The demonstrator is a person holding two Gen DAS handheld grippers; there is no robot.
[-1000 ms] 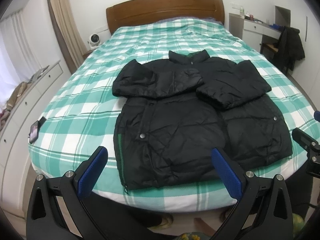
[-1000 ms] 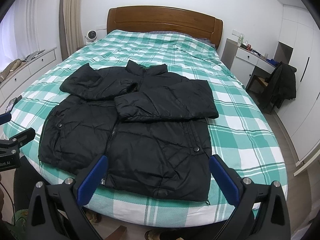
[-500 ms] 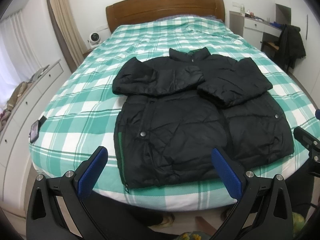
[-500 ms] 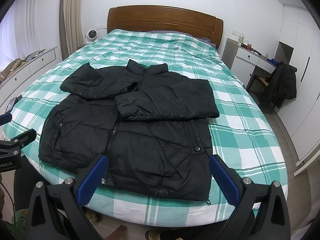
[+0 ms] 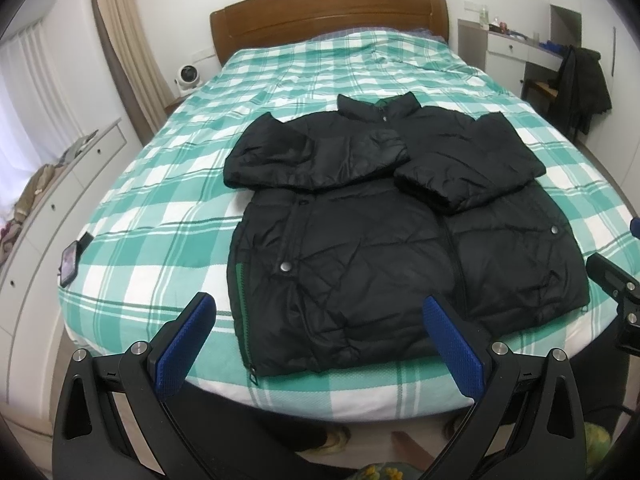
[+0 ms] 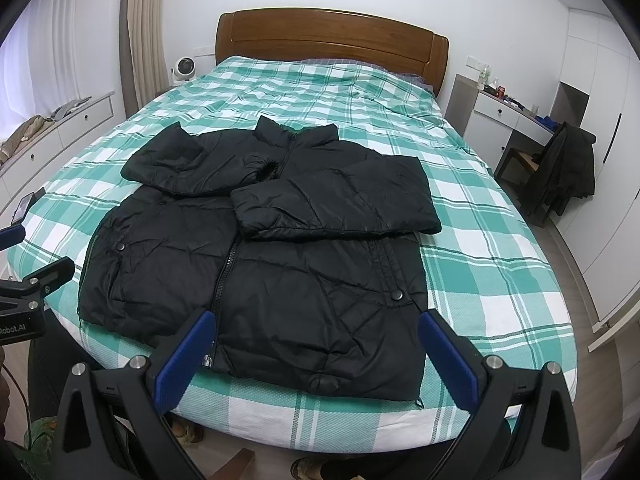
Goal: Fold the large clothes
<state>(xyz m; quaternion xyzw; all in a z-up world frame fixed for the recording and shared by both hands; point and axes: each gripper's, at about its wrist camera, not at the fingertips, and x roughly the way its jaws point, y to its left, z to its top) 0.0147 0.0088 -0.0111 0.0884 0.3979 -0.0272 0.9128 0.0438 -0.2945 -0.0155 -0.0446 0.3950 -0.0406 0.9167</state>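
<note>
A black puffer jacket (image 5: pixel 372 240) lies flat, front up, on the foot half of a bed with a green and white checked cover (image 5: pixel 160 208). Both sleeves are folded across its chest. It also shows in the right wrist view (image 6: pixel 272 256). My left gripper (image 5: pixel 320 320) is open and empty, held above the bed's foot edge in front of the jacket's left hem. My right gripper (image 6: pixel 316 340) is open and empty, in front of the jacket's right hem. Each gripper shows at the edge of the other's view.
A phone (image 5: pixel 69 262) lies at the bed's left edge. White drawers (image 5: pixel 44 200) run along the left wall. A desk and a chair with a dark coat (image 6: pixel 568 168) stand on the right. A wooden headboard (image 6: pixel 328 40) is at the far end.
Both grippers have moved slightly towards the jacket; it looks a little larger and lower in both views. Nothing was taken hold of.
</note>
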